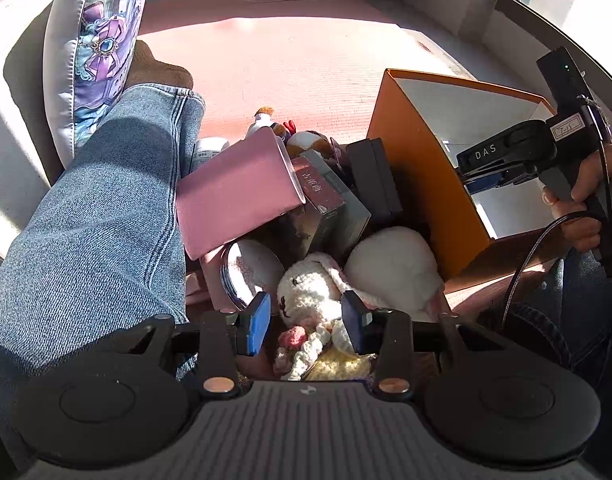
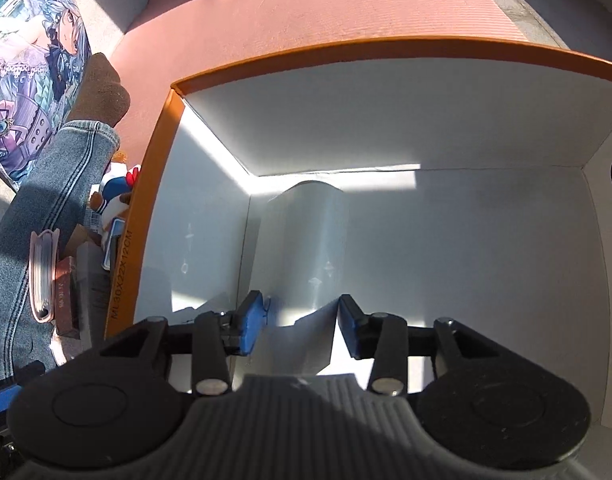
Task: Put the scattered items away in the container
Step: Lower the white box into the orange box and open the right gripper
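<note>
Orange box (image 2: pixel 158 184): one, holding one pale grey carton (image 2: pixel 306 248).
Plush toys: two, crochet rabbit (image 1: pixel 306 292), white ball (image 1: pixel 393 264).
Left gripper (image 1: pixel 306 320): angled down, jaws parted around rabbit, not touching.
Right gripper (image 2: pixel 300 320): inside box, jaws apart, carton between, unclamped.

Pink mat (image 1: pixel 306 64) (orange box (image 1: pixel 417 168), toys (image 1: pixel 317 292))

the orange cardboard box with white inside (image 2: pixel 156 216) lies mostly bare, offering room beside a grey rectangular carton (image 2: pixel 306 240). outside its left wall, a pink notebook (image 1: pixel 234 188), dark boxes (image 1: pixel 375 178) and a white crocheted bunny (image 1: pixel 309 292) crowd against a denim-clad leg (image 1: pixel 98 208), seemingly leaving no gap.
</note>
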A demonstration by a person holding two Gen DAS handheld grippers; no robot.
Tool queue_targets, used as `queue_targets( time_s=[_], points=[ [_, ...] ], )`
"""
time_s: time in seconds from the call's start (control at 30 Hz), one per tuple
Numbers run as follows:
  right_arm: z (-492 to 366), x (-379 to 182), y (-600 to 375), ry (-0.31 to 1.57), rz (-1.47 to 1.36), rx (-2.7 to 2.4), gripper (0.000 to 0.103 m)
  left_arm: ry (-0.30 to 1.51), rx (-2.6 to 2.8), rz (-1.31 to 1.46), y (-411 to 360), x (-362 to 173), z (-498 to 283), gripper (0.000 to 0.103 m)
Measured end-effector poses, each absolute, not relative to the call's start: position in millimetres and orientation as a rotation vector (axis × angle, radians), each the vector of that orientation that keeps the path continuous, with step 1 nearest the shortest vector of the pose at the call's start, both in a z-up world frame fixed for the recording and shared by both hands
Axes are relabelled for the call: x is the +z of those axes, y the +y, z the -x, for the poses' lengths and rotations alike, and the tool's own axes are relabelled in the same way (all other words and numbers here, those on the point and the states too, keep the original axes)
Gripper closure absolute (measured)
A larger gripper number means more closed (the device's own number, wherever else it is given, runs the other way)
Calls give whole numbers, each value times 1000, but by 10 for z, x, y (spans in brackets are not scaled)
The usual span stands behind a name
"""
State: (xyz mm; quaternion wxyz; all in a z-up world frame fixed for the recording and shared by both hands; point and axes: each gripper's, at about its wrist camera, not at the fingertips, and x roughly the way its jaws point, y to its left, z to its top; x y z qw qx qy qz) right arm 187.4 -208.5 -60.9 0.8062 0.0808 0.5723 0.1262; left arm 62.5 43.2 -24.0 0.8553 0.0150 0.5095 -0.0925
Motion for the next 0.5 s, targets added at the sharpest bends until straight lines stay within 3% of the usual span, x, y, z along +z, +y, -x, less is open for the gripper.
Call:
queue_targets(
  time_s=[0.27,0.5],
  points=[
    [-2062,-629,-2006,1304,-110,305,53,1075,-186,-35,426,-254,-620,57],
    [-2071,-673,-1970,1342,-73,297,40,1081,-180,-26,465,-273,-614,57]
  ],
)
